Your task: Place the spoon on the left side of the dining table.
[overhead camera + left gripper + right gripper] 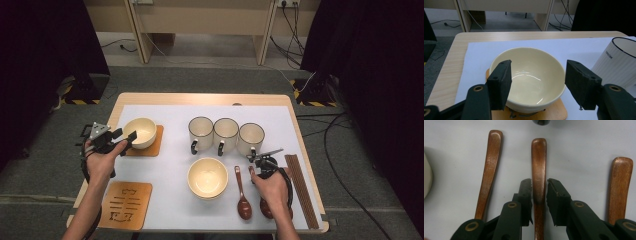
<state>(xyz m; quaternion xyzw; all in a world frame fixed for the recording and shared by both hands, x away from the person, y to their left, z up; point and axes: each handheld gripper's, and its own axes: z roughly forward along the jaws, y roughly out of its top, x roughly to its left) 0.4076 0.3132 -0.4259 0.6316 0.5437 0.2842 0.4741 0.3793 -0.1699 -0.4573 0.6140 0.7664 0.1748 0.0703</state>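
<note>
right hand-held gripper [539,186] jaws slightly apart astride middle brown wooden spoon [538,170] lying on white counter [579,150], handle along jaw axis, not clamped; left hand-held gripper [537,82] open at cream ceramic bowl [529,75].

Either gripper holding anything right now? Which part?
Left gripper: nothing; its jaws stand open around the cream bowl. Right gripper: jaws straddle the middle wooden spoon at its handle, a slight gap showing, so no firm hold yet.
</note>
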